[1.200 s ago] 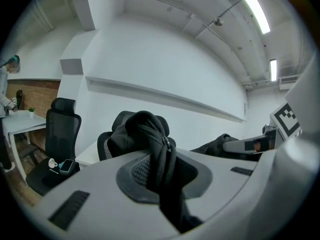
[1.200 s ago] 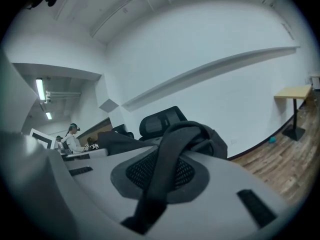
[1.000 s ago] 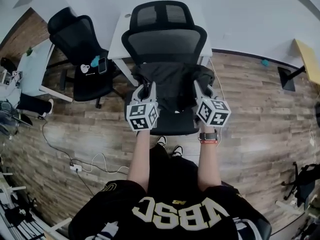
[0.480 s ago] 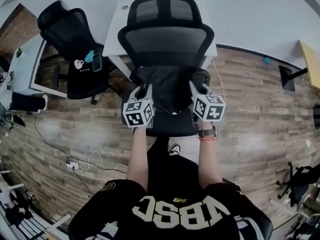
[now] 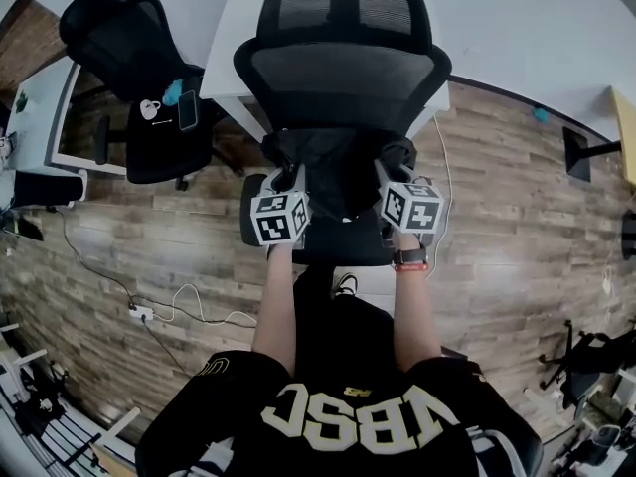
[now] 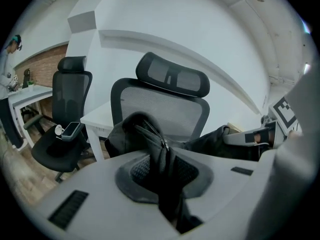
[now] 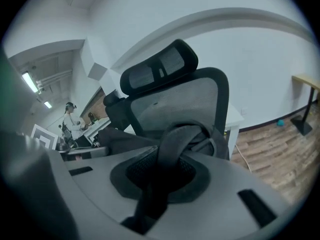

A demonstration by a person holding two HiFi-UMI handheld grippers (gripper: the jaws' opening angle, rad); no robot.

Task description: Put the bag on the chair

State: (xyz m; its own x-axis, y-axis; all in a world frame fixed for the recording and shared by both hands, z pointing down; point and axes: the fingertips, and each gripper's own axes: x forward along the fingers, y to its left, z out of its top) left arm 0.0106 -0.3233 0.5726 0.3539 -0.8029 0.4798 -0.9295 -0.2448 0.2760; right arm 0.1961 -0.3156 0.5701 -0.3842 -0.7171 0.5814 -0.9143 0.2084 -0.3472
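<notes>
A black bag (image 5: 336, 172) hangs between my two grippers, low over the seat of a black mesh office chair (image 5: 343, 82). My left gripper (image 5: 289, 180) is shut on the bag's left edge, a fold of black fabric with a zipper (image 6: 156, 134). My right gripper (image 5: 382, 175) is shut on a black strap (image 7: 172, 146) at the bag's right side. The chair's mesh back and headrest (image 6: 172, 76) stand right behind the bag. Whether the bag rests on the seat (image 5: 343, 246) is hidden by the grippers.
A white desk (image 5: 234, 38) stands behind the chair. A second black chair (image 5: 149, 97) at the left carries a phone (image 5: 188, 110) and small items. Cables (image 5: 169, 306) trail over the wooden floor. A person (image 7: 72, 119) stands far off at another desk.
Both grippers and the bag have moved a little forward toward the chair's back. The view has shifted closer over the chair. The grips look unchanged.
</notes>
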